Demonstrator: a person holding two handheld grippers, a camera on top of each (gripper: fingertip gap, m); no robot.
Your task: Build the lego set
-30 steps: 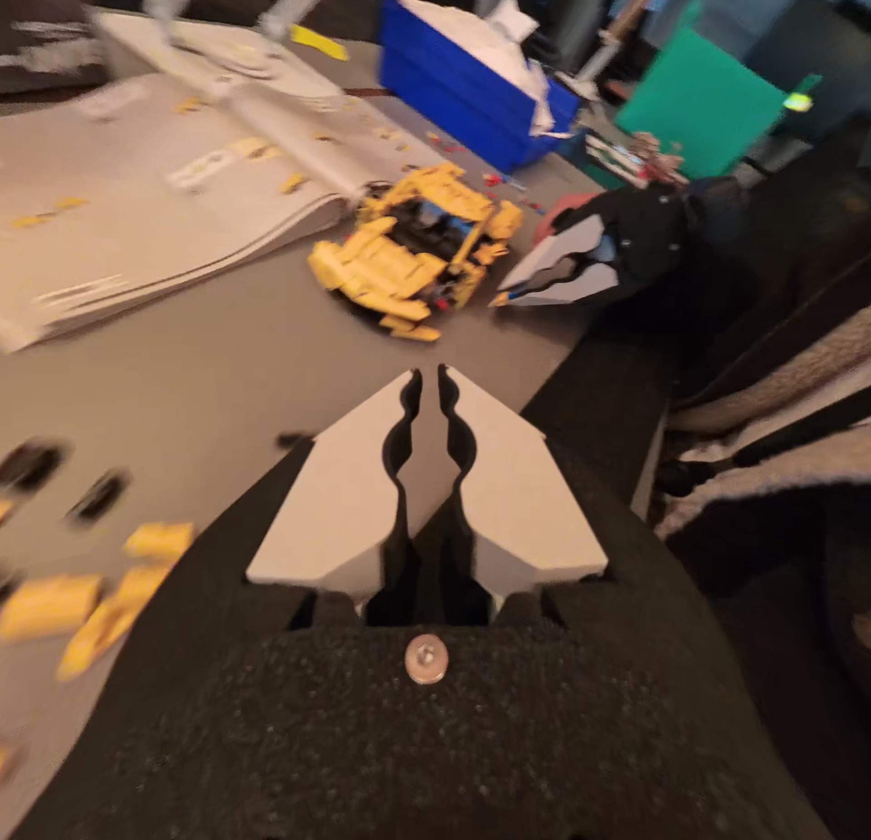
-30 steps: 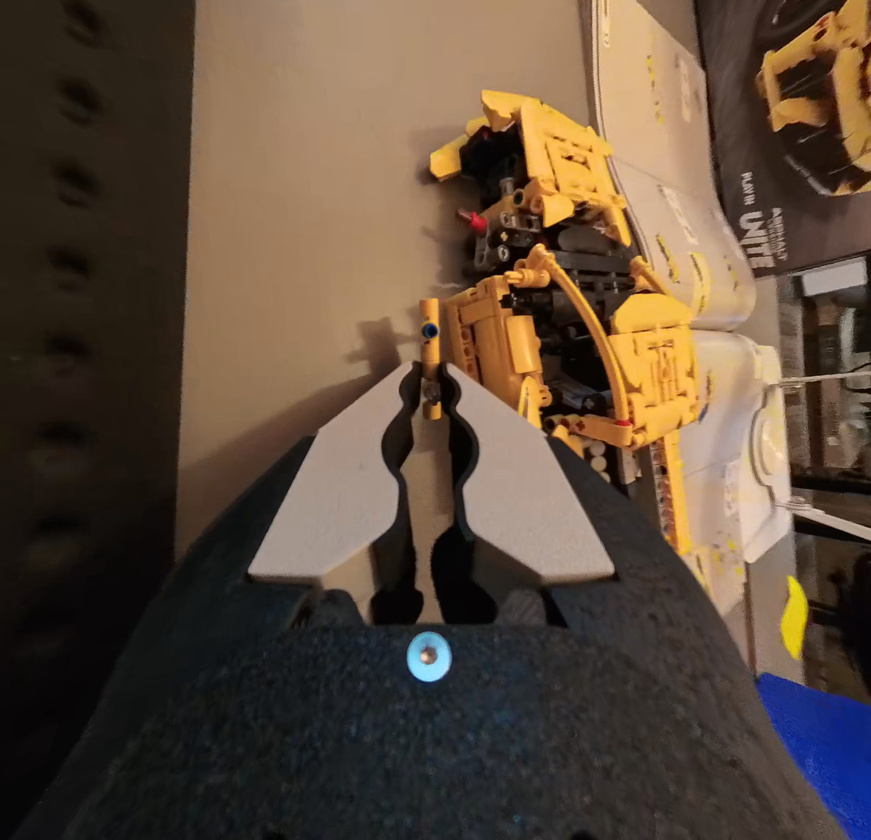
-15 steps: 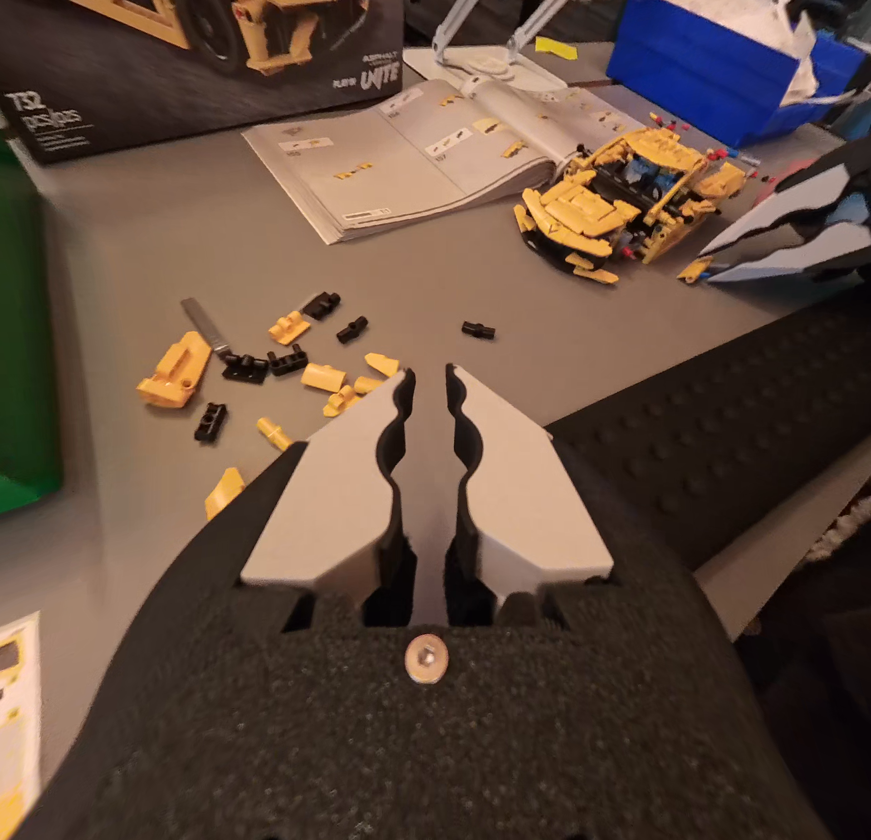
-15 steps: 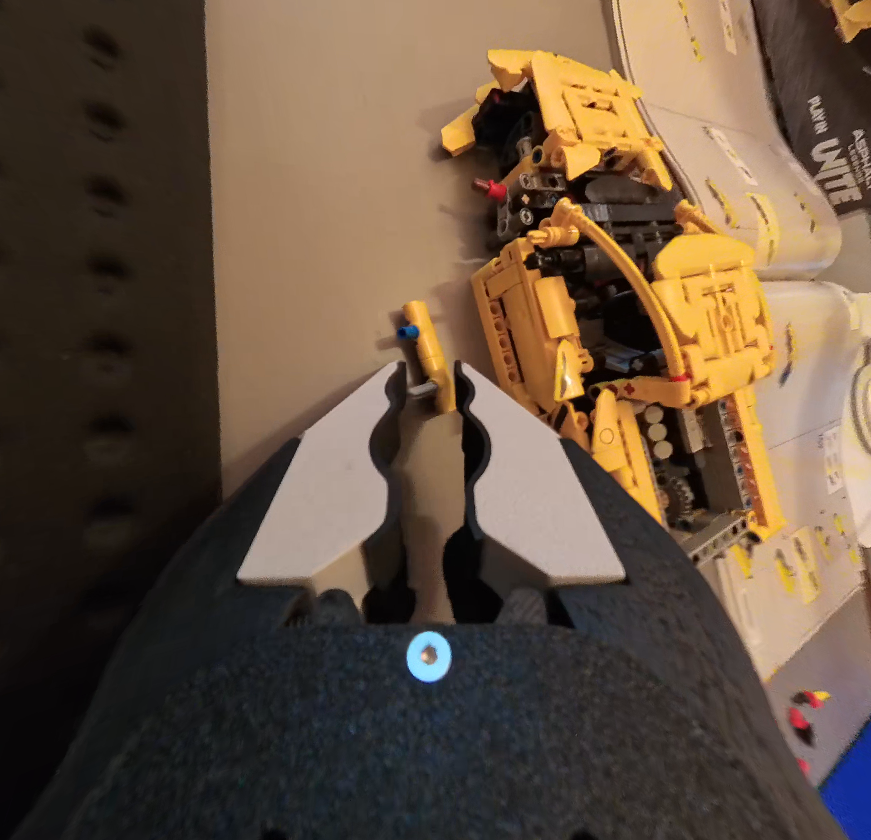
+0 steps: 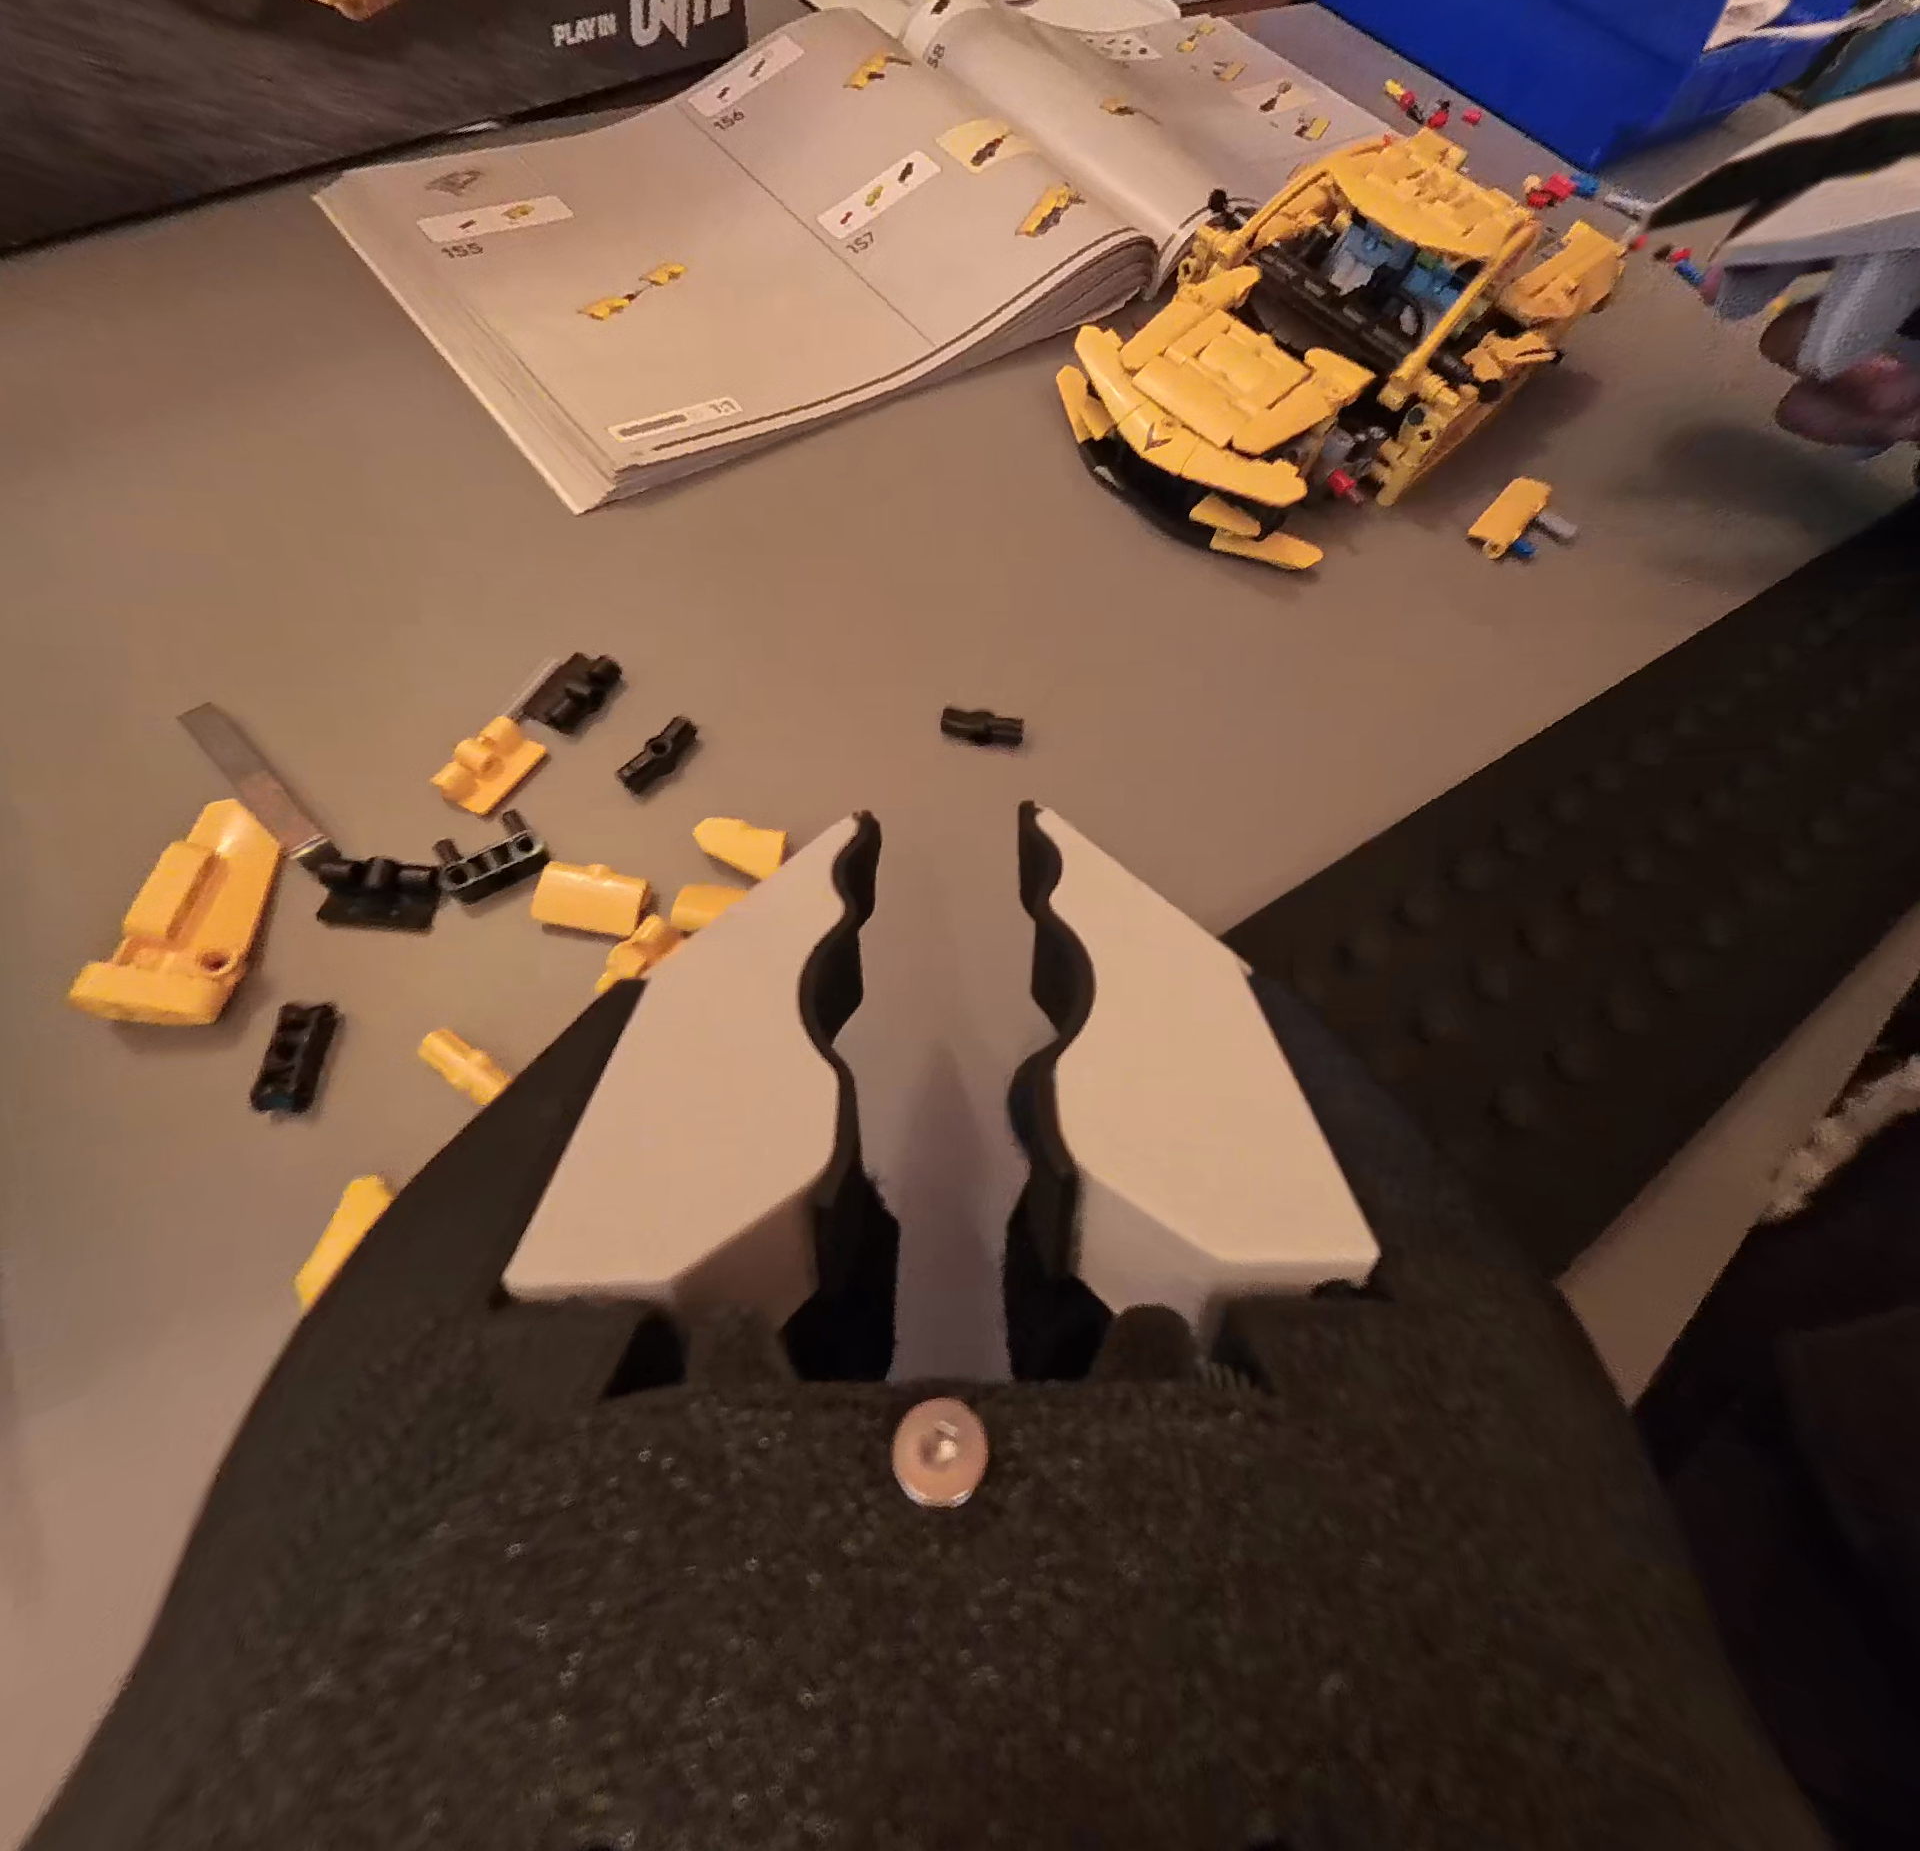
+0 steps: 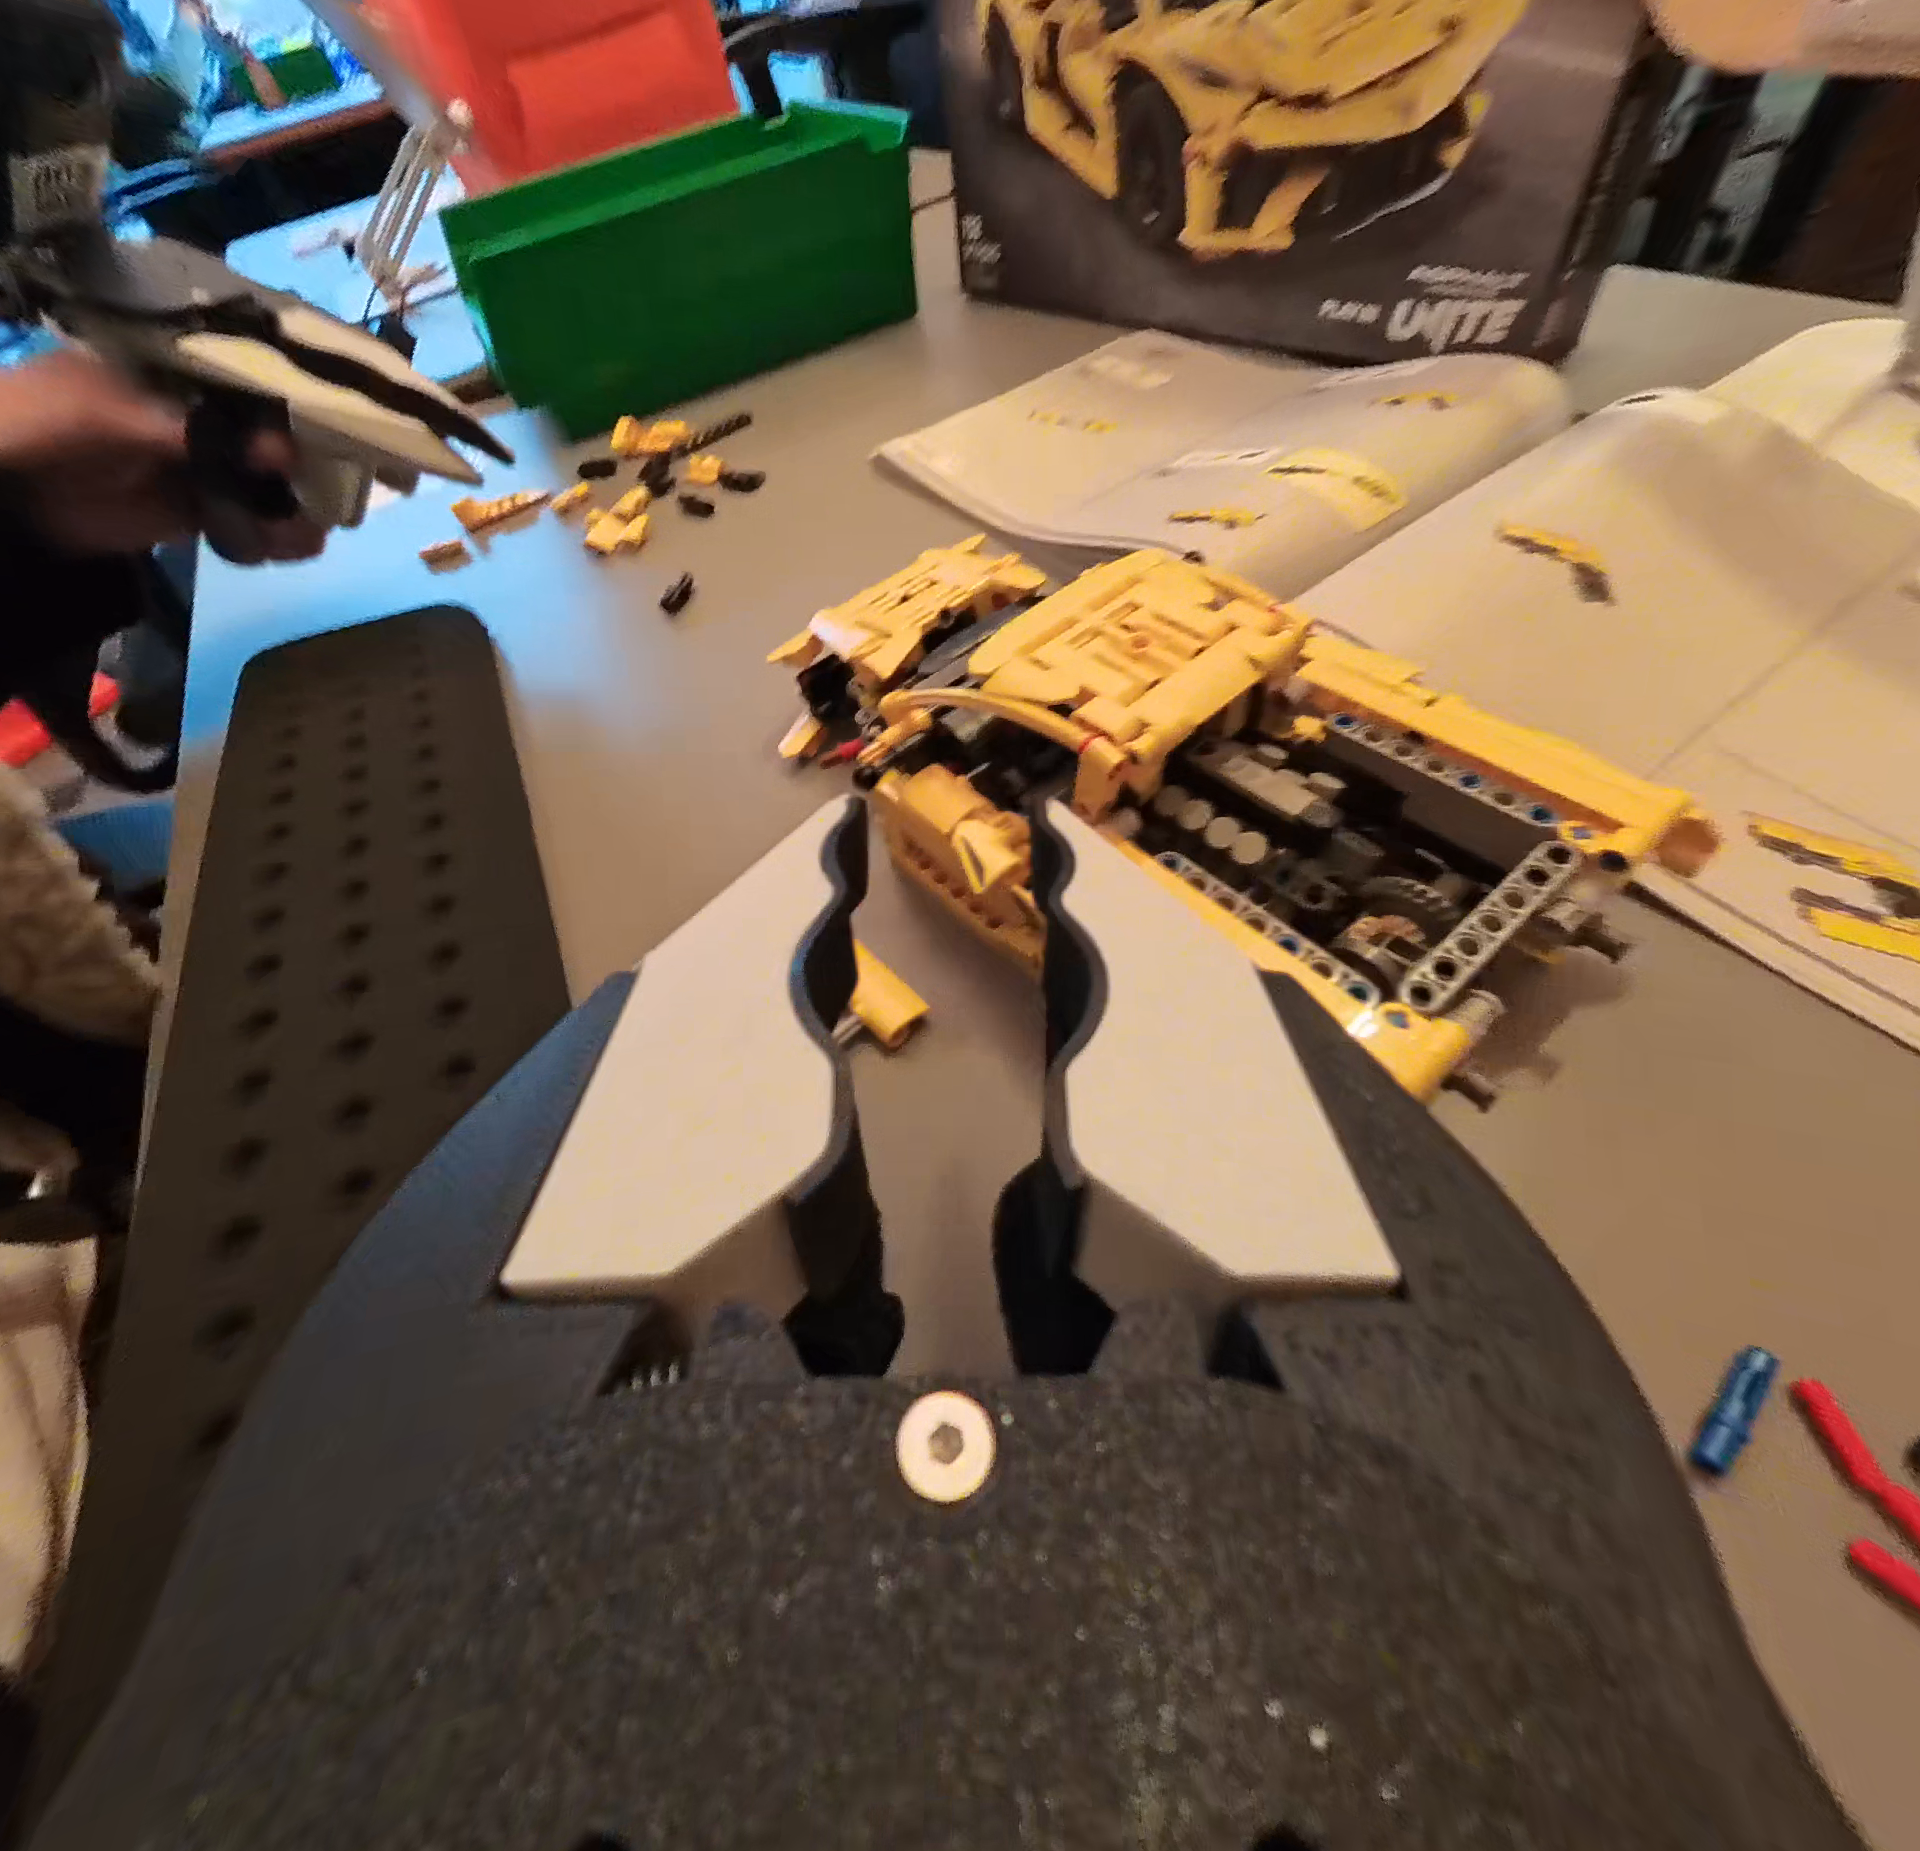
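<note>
Grey jaws of my right gripper (image 6: pixel 945 814) are standing spread and empty over a small yellow piece (image 6: pixel 883 1001) lying just beside the yellow car model (image 6: pixel 1195 762). My left gripper (image 5: pixel 940 825) is hovering, likewise spread and empty, near loose yellow and black pieces (image 5: pixel 499 866) on the grey table (image 5: pixel 831 606).

this looks like a shared office or lab workroom set up for hobby-style assembly, not a home kitchen or shop. a wide grey table (image 5: pixel 312 575) carries an open instruction booklet (image 5: pixel 748 243), the set's dark printed box (image 6: pixel 1299 139), a green storage bin (image 6: pixel 686 253) and a blue bin (image 5: pixel 1538 25), with a black perforated mat (image 6: pixel 343 918) along its edge. behind, blurred, stand what may be an orange chair (image 6: pixel 551 45) and further desks.
</note>
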